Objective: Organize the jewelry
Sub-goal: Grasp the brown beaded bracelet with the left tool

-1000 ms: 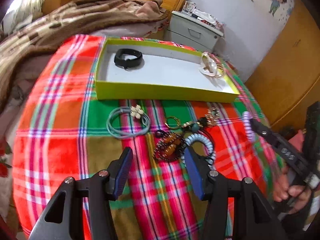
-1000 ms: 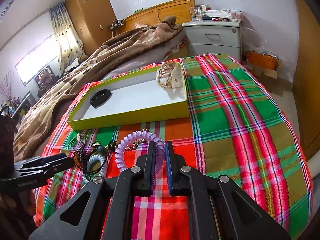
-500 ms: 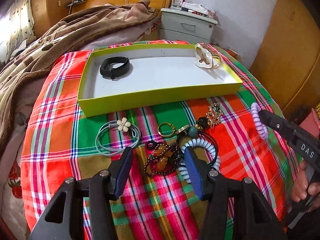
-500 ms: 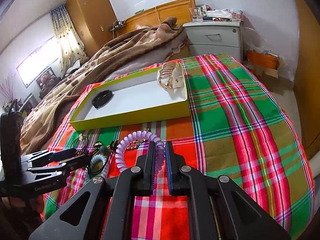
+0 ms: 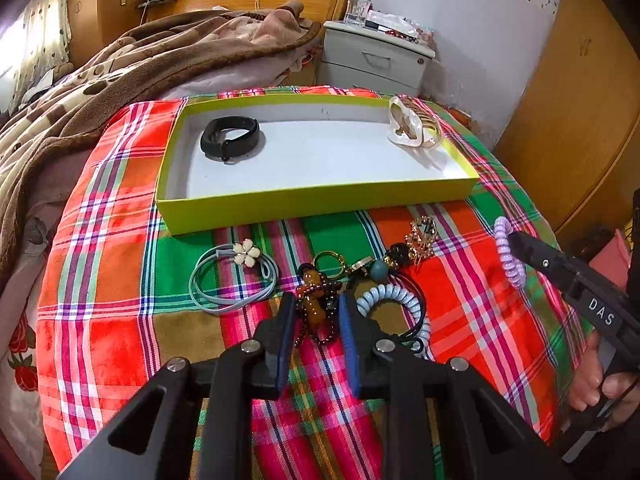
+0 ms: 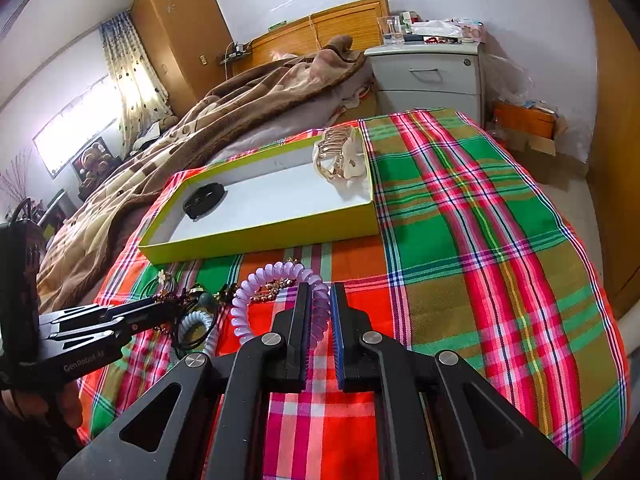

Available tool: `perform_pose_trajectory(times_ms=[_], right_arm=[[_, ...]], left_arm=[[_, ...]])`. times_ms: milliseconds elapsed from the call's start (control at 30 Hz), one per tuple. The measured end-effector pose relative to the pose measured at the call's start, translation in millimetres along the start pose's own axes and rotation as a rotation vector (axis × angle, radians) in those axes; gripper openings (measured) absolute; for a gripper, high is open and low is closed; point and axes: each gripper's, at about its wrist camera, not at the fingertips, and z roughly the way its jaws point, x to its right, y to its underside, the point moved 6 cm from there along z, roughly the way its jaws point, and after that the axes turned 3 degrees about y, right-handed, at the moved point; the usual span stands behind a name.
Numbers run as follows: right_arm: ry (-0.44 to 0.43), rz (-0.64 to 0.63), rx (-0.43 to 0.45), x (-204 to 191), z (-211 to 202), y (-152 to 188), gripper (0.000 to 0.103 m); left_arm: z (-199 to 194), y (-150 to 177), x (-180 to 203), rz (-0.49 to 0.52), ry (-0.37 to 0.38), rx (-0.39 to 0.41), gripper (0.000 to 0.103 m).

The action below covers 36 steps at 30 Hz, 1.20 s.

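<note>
Gripping a purple spiral hair tie [image 6: 280, 280], with the right gripper [image 6: 319, 300] clamped shut on one side of the coil and holding it just above the plaid cloth [image 6: 480, 240] near the front right edge. Squeezing in around an amber bead bracelet [image 5: 314, 300] on the other side: left gripper [image 5: 316, 312] jaws just been closing, bracelet sitting right between the pads and looking pinched, still down on the cloth. Crowding round it near the front edge, a pale blue spiral hair tie [image 5: 394, 296] just right of the left fingers, a grey band with a cream flower [image 5: 234, 276] off to the left, a gold ring charm [image 5: 330, 260] and a gold sparkly clip [image 5: 422, 236] a bit further back. Sitting behind all that, toward the back edge of the cloth, a lime-green box [image 5: 316, 200] with a black band [image 5: 232, 138] in its left end and a pearly gold claw clip [image 5: 412, 128] in the far right corner. Peeking in at the right, a hand [image 5: 600, 388] on the right gripper's handle.
</note>
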Motion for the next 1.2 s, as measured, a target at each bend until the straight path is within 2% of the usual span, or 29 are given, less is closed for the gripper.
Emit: perform_pose_trajectory(times_ms=[200,233,267,367,467,533,600,633,667,767,833,1000,1067,1200], right_arm=[[0.004,0.005,0.007,1.3,-2.4,-0.6,0.010],[0.004,0.005,0.009,1.5,-3.1,-1.0,0.010],[0.004,0.005,0.010,1.3,-3.8,-0.6,0.010],[0.004,0.004,0.014,0.5,-5.1,-1.2,0.010],[0.000,0.001,0.012,-0.6,-5.3,-1.1,0.010],[0.004,0.002,0.013,-0.4,-5.3,-1.3,0.010],[0.003,0.002,0.012,-1.0,-5.3,-1.2,0.010],[0.002,0.001,0.011,-1.3,-5.1,-0.6,0.010],[-0.002,0.000,0.008,-1.8,-4.6,-0.4,0.010],[0.000,0.001,0.006,-2.1,-3.2,0.2,0.010],[0.000,0.004,0.007,-1.6,-3.1,0.0,0.010],[0.000,0.007,0.005,-0.2,-1.9,0.8,0.010],[-0.001,0.005,0.004,-0.9,-2.2,0.8,0.010],[0.001,0.006,0.009,-1.0,-3.7,0.3,0.010]], left_arm=[[-3.8,-1.0,-2.5,-0.023,0.016,0.011,0.020],[-5.6,-1.5,-3.0,-0.026,0.018,0.016,0.013],[-8.4,-2.5,-3.7,-0.030,0.018,0.023,0.001],[-15.3,-7.4,-6.4,-0.035,0.024,0.048,0.001],[-12.0,-6.5,-8.0,-0.028,0.023,0.029,0.001],[-9.6,-5.5,-7.3,-0.052,0.061,0.017,0.004],[-6.4,-6.0,-5.6,-0.065,0.088,0.005,0.022],[-5.3,-6.1,-4.4,-0.056,0.072,0.006,0.039],[-4.0,-6.9,-3.8,-0.047,0.053,0.009,0.045],[4.3,-8.2,-2.9,-0.043,0.055,-0.010,0.045],[10.3,-7.5,-4.4,-0.026,-0.001,-0.021,0.045],[17.4,-7.3,-7.4,-0.039,-0.019,-0.028,0.044],[19.1,-8.5,-7.3,-0.033,-0.023,-0.032,0.032],[18.0,-9.6,-6.1,-0.021,-0.017,-0.028,0.028]])
